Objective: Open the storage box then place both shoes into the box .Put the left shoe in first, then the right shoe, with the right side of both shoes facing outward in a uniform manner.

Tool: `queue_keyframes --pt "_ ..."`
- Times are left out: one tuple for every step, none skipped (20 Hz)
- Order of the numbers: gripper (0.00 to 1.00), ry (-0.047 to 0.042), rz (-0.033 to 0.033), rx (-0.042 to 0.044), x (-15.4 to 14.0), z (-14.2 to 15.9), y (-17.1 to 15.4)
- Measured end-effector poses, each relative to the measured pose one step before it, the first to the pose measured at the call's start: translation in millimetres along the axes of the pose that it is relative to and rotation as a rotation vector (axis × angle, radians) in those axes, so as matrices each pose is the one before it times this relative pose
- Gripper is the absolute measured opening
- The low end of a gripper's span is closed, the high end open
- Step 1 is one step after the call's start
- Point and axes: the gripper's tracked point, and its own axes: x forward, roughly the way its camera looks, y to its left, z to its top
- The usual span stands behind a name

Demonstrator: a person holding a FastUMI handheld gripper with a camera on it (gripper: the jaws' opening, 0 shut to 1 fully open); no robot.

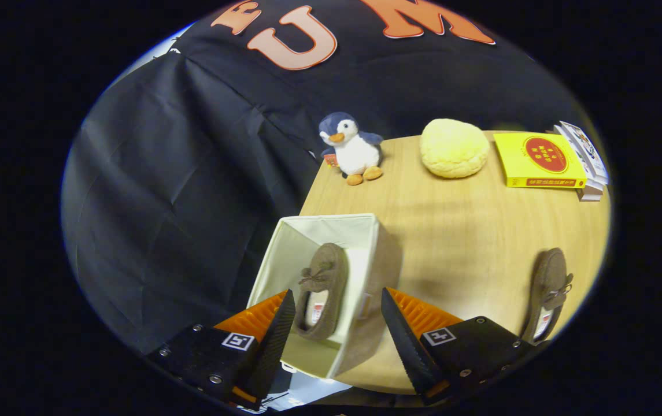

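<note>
Gripper view: hand-held gripper (337, 323) spread, empty, above the open storage box (365, 228) at the desk's (469, 231) left edge. Left shoe (322, 289) inside. Next: fetch the right shoe (549, 292) near the right edge.

Readable text: none we can make out.
Yellow book (539, 160) has a red oval w/ characters, too small; fiducial squares by the gripper (336, 330) jaws, which stand apart, carry no words.
</note>
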Motion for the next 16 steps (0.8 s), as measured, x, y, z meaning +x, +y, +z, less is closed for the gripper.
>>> queue_keyframes --pt "0.93 -0.01229 -0.00527 -0.00700 -8.57 -1.08 -12.71" --pt "0.94 -0.00910 -0.01058 -0.00667 -6.04 -2.66 -13.89" --pt "0.96 -0.00676 -0.00647 -0.00573 -7.94 -2.76 -14.54" --pt "0.96 -0.00560 -0.01505 -0.00377 -6.31 -3.60 -15.14" --pt "0.96 -0.00124 -0.01660 0.00180 -7.73 -4.37 -15.63" --pt "0.96 0.00164 -0.01340 0.00264 -4.53 -4.87 -15.05" --pt "0.96 0.00157 -0.01608 0.00591 -5.34 -5.85 -16.37" --pt "0.96 0.00020 -0.01755 0.00380 -3.71 -3.83 -15.56" --pt "0.97 0.00178 -0.02032 0.00535 -3.40 -3.02 -17.09" --pt "0.97 0.00064 -0.01600 0.00553 -3.24 -4.56 -14.86" --pt "0.97 -0.00214 -0.01730 0.00127 -2.37 -2.94 -15.45" --pt "0.97 0.00101 -0.02194 -0.00353 -1.68 -4.00 -16.55" --pt "0.97 0.00473 -0.02532 -0.00211 -0.14 -3.93 -18.04" --pt "0.97 0.00522 -0.02220 0.00027 -1.01 -4.40 -16.09" --pt "0.97 0.00143 -0.01558 0.00012 0.73 -4.08 -13.88" --pt "0.97 0.00568 -0.01360 -0.00297 2.01 -5.02 -13.19"
